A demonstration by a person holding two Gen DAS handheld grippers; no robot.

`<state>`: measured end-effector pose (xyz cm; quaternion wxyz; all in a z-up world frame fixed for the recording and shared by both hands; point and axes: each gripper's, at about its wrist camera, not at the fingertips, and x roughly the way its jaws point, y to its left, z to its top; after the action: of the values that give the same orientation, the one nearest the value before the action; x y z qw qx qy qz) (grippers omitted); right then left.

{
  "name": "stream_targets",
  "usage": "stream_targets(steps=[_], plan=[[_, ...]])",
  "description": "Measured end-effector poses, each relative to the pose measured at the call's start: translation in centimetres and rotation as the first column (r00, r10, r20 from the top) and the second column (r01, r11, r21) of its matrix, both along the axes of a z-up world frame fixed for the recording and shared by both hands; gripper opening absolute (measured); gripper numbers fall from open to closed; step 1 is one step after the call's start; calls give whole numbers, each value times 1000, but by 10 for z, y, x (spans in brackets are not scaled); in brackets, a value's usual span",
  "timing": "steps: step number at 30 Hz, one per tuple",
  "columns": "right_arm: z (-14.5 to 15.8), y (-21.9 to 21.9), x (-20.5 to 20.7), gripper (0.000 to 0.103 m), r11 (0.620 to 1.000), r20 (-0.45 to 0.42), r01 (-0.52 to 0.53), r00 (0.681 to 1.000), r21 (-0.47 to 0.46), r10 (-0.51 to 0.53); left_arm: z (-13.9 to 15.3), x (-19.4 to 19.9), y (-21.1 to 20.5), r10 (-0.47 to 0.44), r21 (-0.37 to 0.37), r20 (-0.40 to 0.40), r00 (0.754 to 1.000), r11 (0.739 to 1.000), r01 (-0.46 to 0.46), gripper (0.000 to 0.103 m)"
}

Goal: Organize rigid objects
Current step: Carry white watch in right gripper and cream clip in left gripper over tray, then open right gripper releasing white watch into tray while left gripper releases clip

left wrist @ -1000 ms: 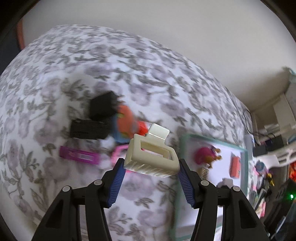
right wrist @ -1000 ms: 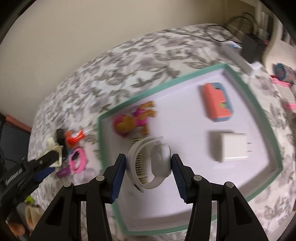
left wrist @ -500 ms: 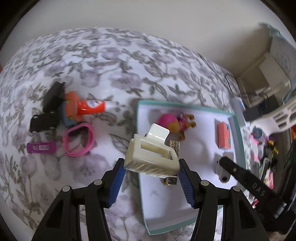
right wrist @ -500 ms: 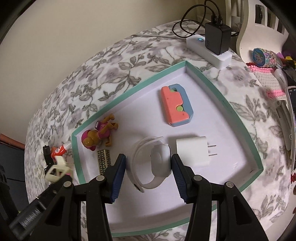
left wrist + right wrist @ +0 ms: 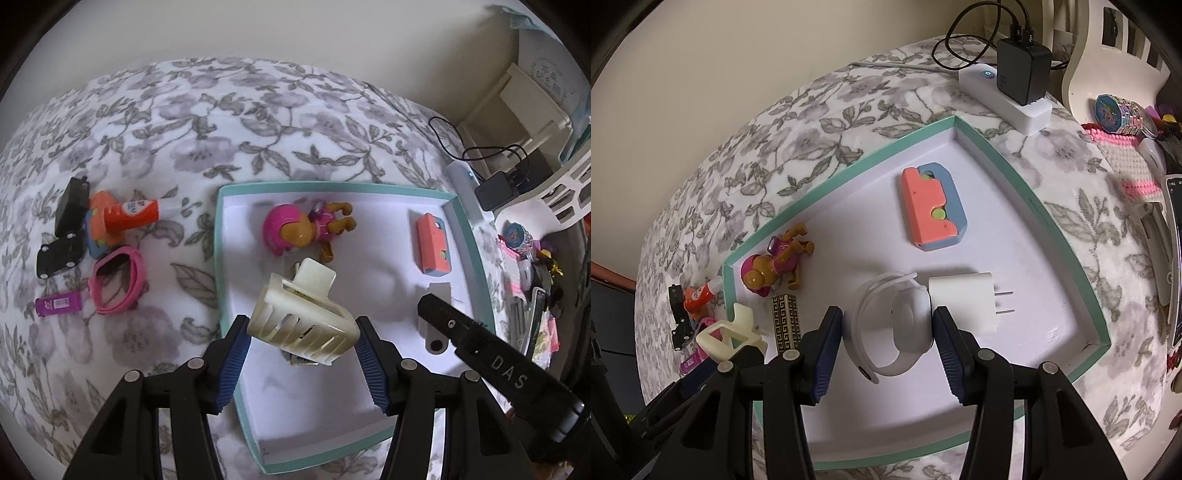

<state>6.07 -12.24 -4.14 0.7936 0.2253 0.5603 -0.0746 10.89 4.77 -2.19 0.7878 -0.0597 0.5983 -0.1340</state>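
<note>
Left tongs (image 5: pixel 301 345) clamping cream hair clip (image 5: pixel 301 325), now over teal tray (image 5: pixel 476 258), right tongs (image 5: pixel 888 334) still gripping white watch (image 5: pixel 894 325)

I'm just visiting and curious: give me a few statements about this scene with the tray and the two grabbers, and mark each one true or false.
1. The left gripper holds a cream hair claw. True.
2. The pink bracelet lies inside the tray. False: it lies on the floral cloth beside it.
3. The right gripper holds a white watch. True.
4. The white charger lies outside the tray. False: inside it.
</note>
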Motion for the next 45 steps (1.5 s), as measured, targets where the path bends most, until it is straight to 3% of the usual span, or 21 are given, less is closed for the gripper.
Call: stream_targets(steps=[21, 45], plan=[[-5, 0, 1, 53, 1000, -17, 2, 1000, 2, -2, -13, 4, -9, -3, 26, -19, 1000, 1000, 3, 61], [-2, 1, 3, 53, 1000, -14, -15, 1000, -24, 15, 4, 13, 28, 118, 43, 20, 993, 992, -119, 64]])
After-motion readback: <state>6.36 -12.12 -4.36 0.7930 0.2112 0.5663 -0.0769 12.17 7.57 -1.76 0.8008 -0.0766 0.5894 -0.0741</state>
